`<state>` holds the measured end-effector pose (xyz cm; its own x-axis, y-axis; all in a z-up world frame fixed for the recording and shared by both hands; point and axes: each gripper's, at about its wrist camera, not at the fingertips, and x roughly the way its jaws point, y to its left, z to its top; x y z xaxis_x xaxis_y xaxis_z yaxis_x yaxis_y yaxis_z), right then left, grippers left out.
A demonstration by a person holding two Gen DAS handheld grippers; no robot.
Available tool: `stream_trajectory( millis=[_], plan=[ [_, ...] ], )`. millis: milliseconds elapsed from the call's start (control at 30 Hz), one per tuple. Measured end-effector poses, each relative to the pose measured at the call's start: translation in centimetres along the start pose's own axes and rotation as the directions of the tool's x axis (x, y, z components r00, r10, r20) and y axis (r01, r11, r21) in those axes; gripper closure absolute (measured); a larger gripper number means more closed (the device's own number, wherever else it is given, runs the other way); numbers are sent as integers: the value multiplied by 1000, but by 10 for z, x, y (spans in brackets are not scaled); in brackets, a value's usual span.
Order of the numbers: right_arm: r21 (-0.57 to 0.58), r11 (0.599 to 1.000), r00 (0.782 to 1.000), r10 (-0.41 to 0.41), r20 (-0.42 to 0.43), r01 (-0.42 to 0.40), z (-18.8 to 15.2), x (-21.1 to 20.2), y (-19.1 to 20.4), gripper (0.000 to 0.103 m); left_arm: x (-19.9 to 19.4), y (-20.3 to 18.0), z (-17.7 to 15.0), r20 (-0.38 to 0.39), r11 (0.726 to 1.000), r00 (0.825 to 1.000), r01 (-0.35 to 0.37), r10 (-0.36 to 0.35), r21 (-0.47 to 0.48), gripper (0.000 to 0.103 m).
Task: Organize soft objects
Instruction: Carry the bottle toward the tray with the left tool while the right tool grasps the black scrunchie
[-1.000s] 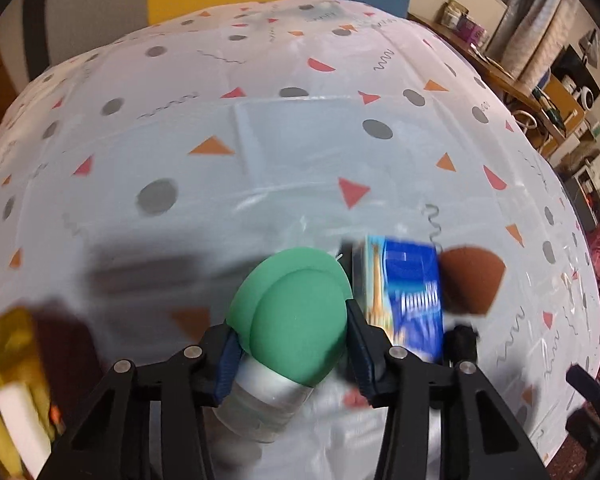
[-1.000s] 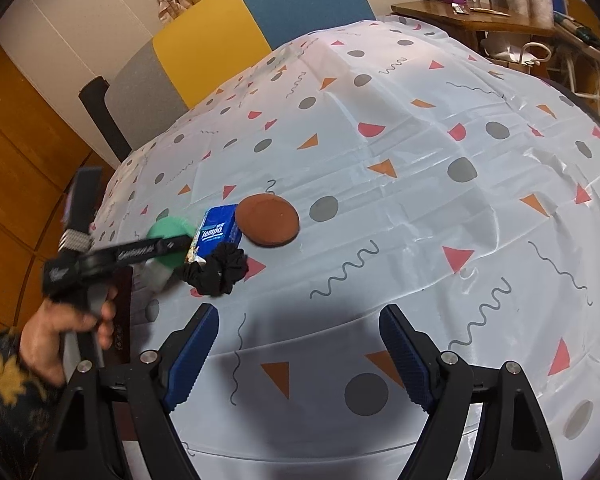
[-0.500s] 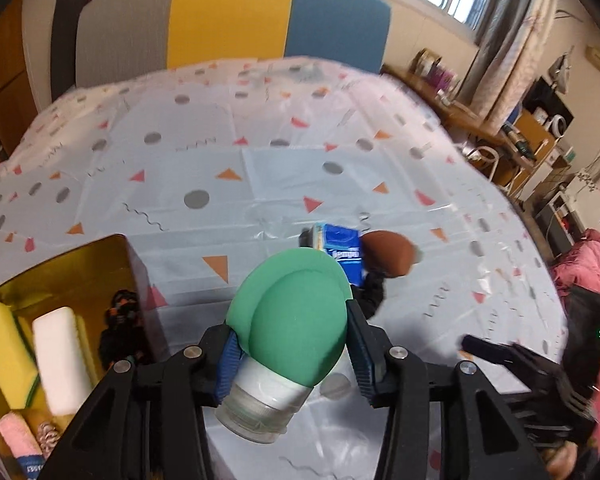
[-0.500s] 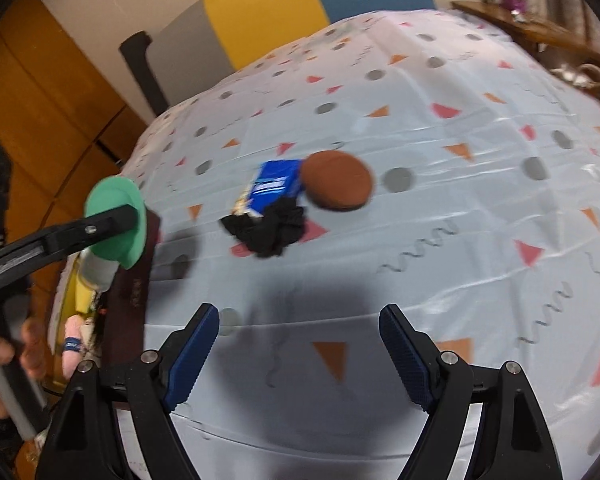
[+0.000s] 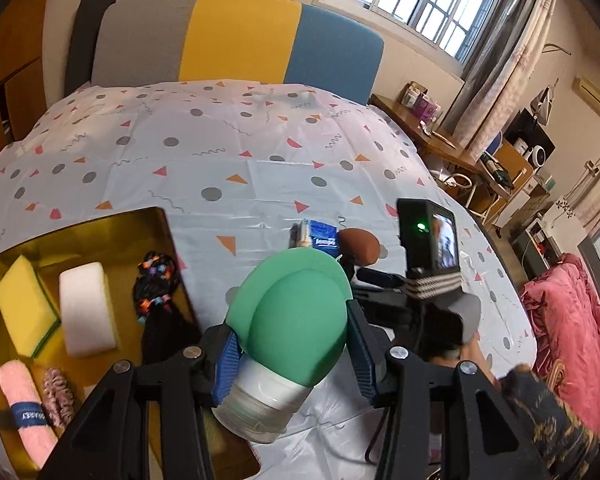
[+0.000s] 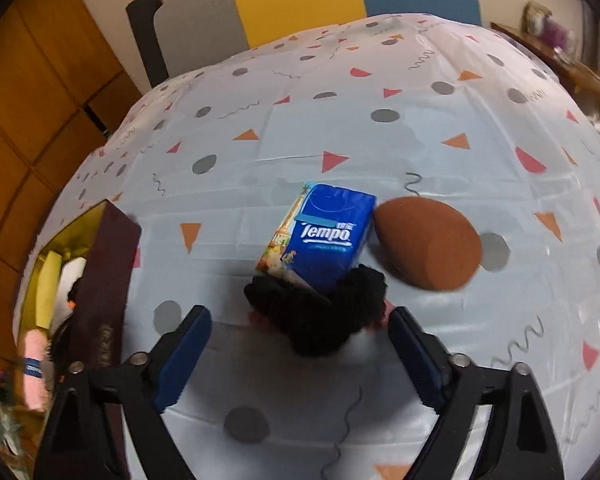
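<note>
The left claw grips a green sponge; the right claw gapes wide near a black scrunchie.

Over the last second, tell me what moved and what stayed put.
The left gripper, still shut on the green silicone brush, lifted off the table and swung toward the gold box. The right gripper, still open, closed in on the black scrunchie. The Tempo tissue pack and brown sponge stayed put.
</note>
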<state>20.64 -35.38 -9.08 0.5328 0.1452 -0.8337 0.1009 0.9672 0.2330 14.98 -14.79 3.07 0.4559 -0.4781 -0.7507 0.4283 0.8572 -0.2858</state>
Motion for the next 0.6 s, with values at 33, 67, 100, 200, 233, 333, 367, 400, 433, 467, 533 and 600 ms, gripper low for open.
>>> stream_trajectory(
  millis=[33,67,100,200,233,333,367,400,433,467,533,600],
  plan=[
    [-12,1000,1000,-23,-9,23,0,3,0,57,-2,2,-2,2,1000,1000,-2,2,0,55],
    [-8,1000,999,-27,-18,27,-2,4,-2,81,-4,4,-5,5,1000,1000,-1,1,-3,55],
    [-4,1000,999,-23,-22,22,-2,4,-4,86,-7,7,-7,7,1000,1000,3,-3,-8,55],
    [-26,1000,1000,-10,-25,10,-12,-4,-7,90,-11,13,-13,15,1000,1000,4,-3,-20,55],
    [-40,999,1000,-4,-27,3,-19,-10,-8,90,-13,16,-15,17,1000,1000,5,-5,-24,55],
    [-75,997,999,17,-44,-20,-35,-21,-6,90,-16,21,-22,20,999,1000,9,-8,-39,55],
    [-90,996,999,18,-51,-23,-41,-25,-6,90,-17,23,-24,21,999,1000,10,-9,-43,55],
    [-97,995,998,20,-56,-25,-46,-27,-5,90,-19,25,-27,24,999,1000,10,-8,-49,55],
    [-104,994,997,30,-74,-37,-54,-30,-5,90,-20,26,-29,25,999,1000,10,-9,-51,55],
    [-110,993,995,34,-91,-44,-62,-33,-5,90,-21,28,-32,27,998,1000,10,-8,-56,55],
    [-126,991,993,39,-112,-53,-74,-37,-5,90,-24,32,-36,32,998,999,8,-6,-66,55],
    [-122,990,990,51,-129,-67,-83,-39,-6,84,-28,35,-42,34,997,999,11,-9,-77,55]
  ],
)
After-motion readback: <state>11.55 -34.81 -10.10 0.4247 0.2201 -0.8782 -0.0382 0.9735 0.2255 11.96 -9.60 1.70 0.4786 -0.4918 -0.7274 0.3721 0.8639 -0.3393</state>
